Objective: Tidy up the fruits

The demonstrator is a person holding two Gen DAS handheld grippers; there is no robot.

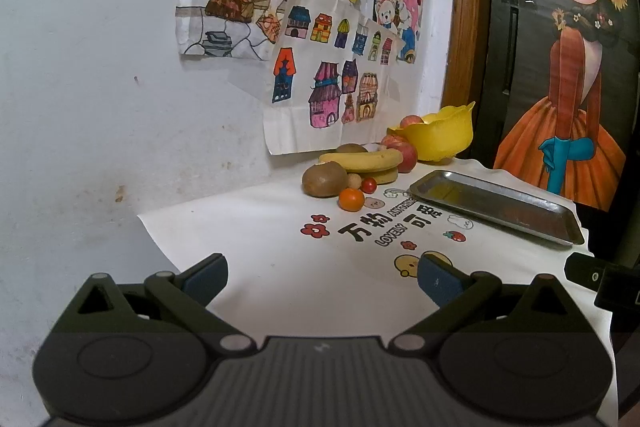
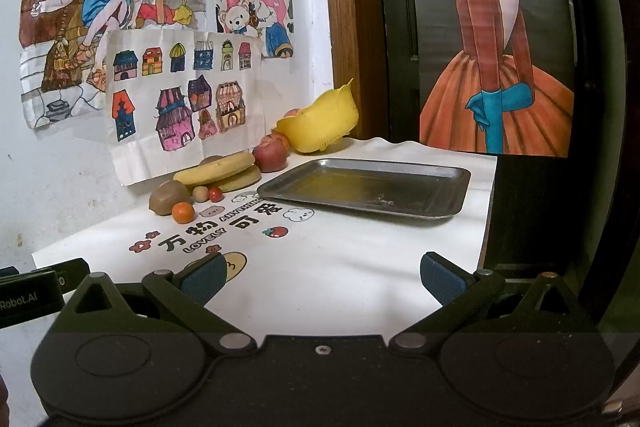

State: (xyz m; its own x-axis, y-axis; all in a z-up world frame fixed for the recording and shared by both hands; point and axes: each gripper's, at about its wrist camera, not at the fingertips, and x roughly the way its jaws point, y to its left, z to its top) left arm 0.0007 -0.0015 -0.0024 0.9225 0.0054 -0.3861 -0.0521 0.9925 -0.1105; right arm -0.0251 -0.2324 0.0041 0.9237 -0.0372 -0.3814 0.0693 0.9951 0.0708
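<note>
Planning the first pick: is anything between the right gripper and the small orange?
Nothing visible does. The right gripper is open over bare cloth, and the small orange sits at the pile's near edge, the kiwi behind it.

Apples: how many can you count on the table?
3, perhaps more hidden. One apple right of the bananas, another apple behind it, third apple inside the yellow bowl.

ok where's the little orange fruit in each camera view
Left wrist: the small orange fruit sits just right of centre, in front of the brown kiwi.
Right wrist: the small orange fruit sits left of centre, just right of the kiwi.
Shared landmark: the metal tray lies to its right in both.
</note>
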